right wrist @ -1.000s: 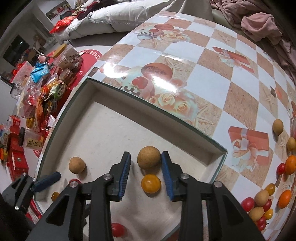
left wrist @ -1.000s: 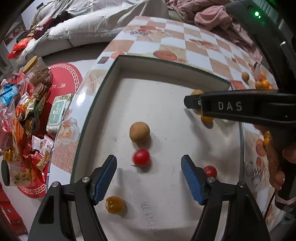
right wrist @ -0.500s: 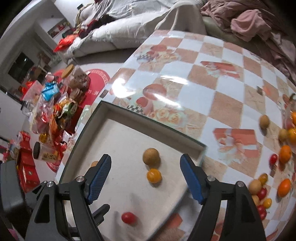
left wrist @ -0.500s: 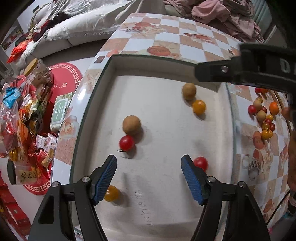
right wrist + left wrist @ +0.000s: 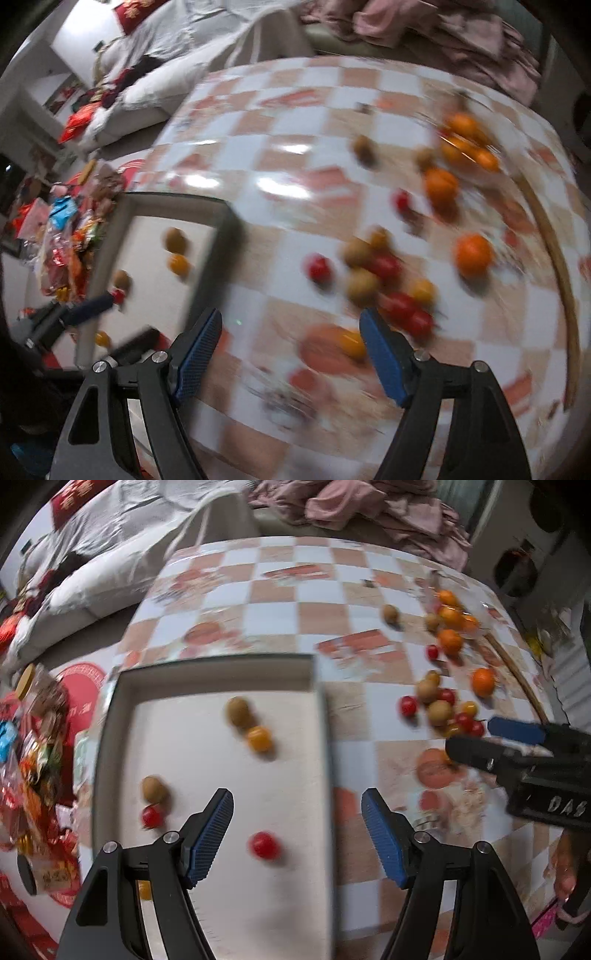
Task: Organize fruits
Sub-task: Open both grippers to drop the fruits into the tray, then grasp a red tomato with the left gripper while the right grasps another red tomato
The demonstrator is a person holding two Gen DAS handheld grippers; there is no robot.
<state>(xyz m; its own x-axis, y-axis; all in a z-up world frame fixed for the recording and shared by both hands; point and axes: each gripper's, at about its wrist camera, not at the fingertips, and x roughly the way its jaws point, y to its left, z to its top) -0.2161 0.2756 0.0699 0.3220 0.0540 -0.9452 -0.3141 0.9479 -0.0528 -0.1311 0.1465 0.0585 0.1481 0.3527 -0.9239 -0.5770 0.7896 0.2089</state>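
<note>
Midway through the sorting, we hold both grippers empty above a checkered table where the job is plainly only part done. Our left gripper hangs with its blue pads spread apart and nothing between them, over the right edge of the tray; our right gripper is likewise spread wide and carries nothing, hovering over the loose fruit pile on the tablecloth. Inside the tray we count a brown fruit touching a yellow one, a second brown fruit just above a red tomato, another tomato lying alone near the left gripper, and what looks like one more yellow fruit half hidden behind the left gripper's frame. Well apart from the tray, to its right, the larger share waits: tomatoes, brown fruits, yellow ones and several oranges, some in a tight cluster, some scattered toward the far edge. We judge a handful moved and most left. Motion blur keeps us from an exact count of the pile.
</note>
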